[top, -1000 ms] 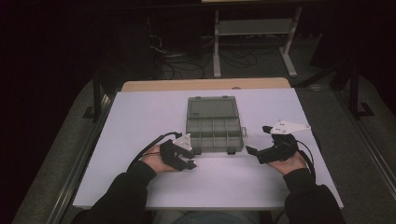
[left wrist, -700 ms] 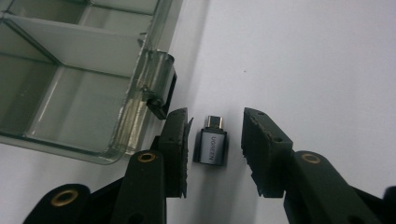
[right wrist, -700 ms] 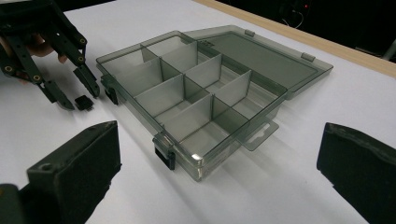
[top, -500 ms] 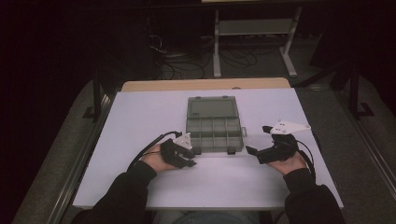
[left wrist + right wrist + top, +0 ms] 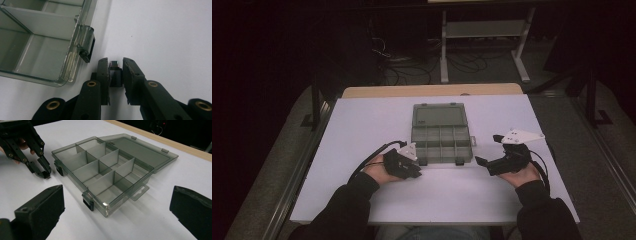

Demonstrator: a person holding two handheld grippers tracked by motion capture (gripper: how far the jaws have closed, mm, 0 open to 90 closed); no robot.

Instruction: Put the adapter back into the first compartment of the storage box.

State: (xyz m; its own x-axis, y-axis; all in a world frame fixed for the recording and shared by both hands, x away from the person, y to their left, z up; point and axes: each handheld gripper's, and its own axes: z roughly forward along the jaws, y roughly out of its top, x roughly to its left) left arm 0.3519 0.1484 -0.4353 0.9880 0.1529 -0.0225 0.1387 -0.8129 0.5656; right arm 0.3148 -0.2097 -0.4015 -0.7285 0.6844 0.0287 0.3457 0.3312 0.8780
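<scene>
Clear organiser box (image 5: 442, 132) sat open in the middle of the white worktop (image 5: 362, 125), lid folded flat on its far side, every compartment empty as far as the frames showed. Just off the box's near-left corner, beside the left latch (image 5: 86, 47), the left gripper (image 5: 115, 75) had a small black block (image 5: 115, 75) between its jaws. The jaws had just been closing and now pinched the block, nearly together, with the block low against the worktop.

Right gripper (image 5: 486, 161) hung just off the box's near-right corner, jaws spread wide, nothing between them, pointed across the box.

Risks, as judged from here:
- The bite on the block looked shallow, taken near the jaw tips. A fast lift could let it twist or pop out, landing beside the box rather than in it.
- The left jaws sat very close to the box's latch and corner wall. Swinging inward before rising could clip the latch and shove the light box away.
- The box was unheld; any knock would slide it on the smooth worktop.
- The dividers (image 5: 100, 167) were thin and the cells narrow, so a release from high over the box could bounce the block into the wrong cell.
</scene>
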